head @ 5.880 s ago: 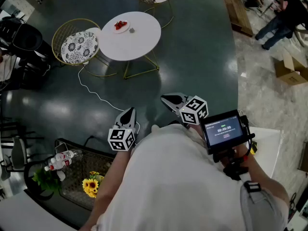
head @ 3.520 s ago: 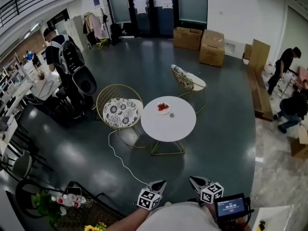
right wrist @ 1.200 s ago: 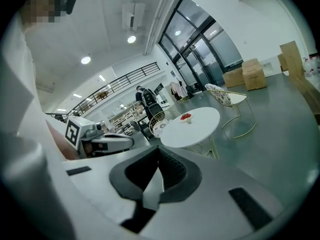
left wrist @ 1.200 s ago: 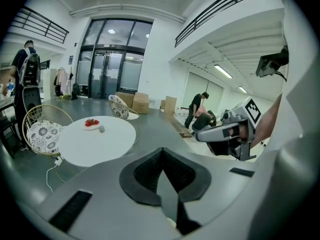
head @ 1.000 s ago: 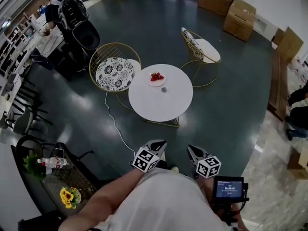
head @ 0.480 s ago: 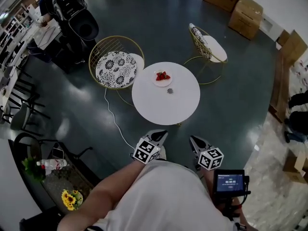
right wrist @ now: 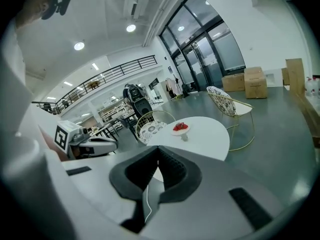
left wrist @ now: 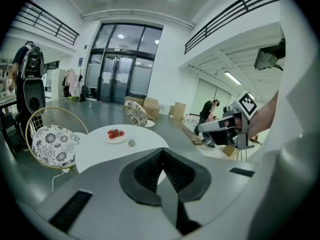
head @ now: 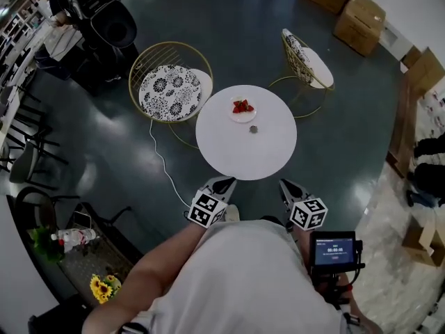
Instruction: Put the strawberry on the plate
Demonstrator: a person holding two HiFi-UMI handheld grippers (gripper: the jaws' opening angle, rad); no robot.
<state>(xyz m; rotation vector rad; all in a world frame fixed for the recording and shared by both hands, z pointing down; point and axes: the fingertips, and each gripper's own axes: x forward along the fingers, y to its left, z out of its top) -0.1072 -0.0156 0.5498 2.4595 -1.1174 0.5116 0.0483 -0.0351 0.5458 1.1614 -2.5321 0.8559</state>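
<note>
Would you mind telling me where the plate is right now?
In the head view the plate sits on the far side of the round white table, just beyond a small grey object.

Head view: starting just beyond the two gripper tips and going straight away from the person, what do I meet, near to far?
white round table → small grey object → plate holding strawberries → cardboard boxes. The two chairs overlap this stretch and are left out.

grey lump (head: 254,129) too small to identify, bystander (head: 421,187) cropped at edge
</note>
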